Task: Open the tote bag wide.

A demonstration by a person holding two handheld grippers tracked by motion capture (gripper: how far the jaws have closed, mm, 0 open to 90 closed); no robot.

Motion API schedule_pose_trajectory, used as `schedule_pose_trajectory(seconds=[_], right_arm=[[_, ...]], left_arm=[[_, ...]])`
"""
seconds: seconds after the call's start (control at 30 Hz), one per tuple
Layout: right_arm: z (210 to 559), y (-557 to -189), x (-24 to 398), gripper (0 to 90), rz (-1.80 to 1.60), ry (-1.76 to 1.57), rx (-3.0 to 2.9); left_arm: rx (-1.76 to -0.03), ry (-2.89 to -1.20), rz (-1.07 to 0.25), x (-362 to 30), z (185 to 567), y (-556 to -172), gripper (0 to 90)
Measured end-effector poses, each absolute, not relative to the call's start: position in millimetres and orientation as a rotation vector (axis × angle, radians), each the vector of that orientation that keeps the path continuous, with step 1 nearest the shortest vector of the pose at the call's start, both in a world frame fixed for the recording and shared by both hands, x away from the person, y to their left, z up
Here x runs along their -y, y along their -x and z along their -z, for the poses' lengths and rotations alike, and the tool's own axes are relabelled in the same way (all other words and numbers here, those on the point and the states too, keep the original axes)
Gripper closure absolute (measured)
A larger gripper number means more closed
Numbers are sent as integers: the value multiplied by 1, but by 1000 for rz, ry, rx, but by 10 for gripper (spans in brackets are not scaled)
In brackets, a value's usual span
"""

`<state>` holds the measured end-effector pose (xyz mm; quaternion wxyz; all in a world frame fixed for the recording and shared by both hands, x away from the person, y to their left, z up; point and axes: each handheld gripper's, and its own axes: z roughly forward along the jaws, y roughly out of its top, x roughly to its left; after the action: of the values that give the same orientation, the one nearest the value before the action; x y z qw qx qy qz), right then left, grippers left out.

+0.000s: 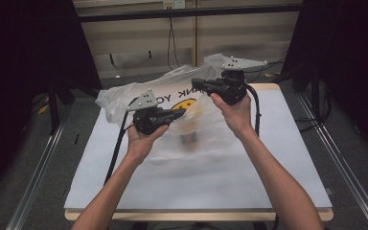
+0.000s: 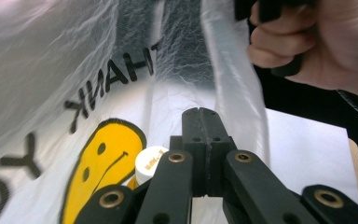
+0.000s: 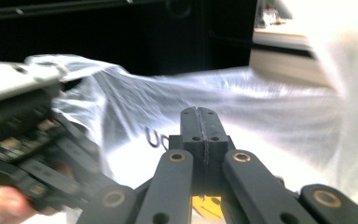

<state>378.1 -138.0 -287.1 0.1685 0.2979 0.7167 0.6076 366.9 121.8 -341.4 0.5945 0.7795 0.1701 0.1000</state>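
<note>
In the high view one thin plastic bag [image 1: 172, 103] with a yellow smiley face and black lettering lies across the far half of the white table [image 1: 268, 182], and two grippers hover over it: the left gripper [image 1: 178, 113] points toward the bag's middle and the right gripper [image 1: 197, 83] toward its far edge. A small bottle-like thing shows dimly through the film; the count there is one, as far as can be told. Whether either gripper pinches film cannot be told from above. In the left gripper view the jaws stand pressed together with nothing visible between them, the bag's wall rises on both sides, and one white-capped bottle [image 2: 150, 164] sits just left of the jaws; the person's other hand [image 2: 317, 42] is at upper right. The likely trouble is that closed jaws would only push the slippery film instead of catching it, or knock the bottle over. In the right gripper view the jaws are likewise closed flat on each other, holding nothing that can be seen, with crumpled film beyond; tugging there could tear the thin plastic or drag the whole bag along the table.
</note>
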Motion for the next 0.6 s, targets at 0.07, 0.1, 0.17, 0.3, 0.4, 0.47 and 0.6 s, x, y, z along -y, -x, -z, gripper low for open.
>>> schedule_pose_trajectory(seconds=[0.07,0.1,0.17,0.3,0.4,0.47,0.6], right_arm=[[296,-382,142,900,-1703,-872,-2049],[306,-385,146,900,-1691,-905,-2057],[315,-389,150,900,-1667,-931,-2069],[333,-398,151,900,-1593,-998,-2115],[345,-404,148,900,-1580,-1011,-2142],[352,-408,147,900,-1570,-1026,-2150],[366,-415,145,900,-1582,-1049,-2161]], left_arm=[[-409,-1807,-233,-125,344,-368,900],[-414,-1806,-237,-126,346,-369,900],[-444,-1808,-244,-132,351,-376,900],[-474,-1810,-244,-136,355,-382,900],[-509,-1815,-241,-140,362,-389,900],[-538,-1820,-241,-144,368,-398,900],[-568,-1837,-226,-146,379,-407,900]])
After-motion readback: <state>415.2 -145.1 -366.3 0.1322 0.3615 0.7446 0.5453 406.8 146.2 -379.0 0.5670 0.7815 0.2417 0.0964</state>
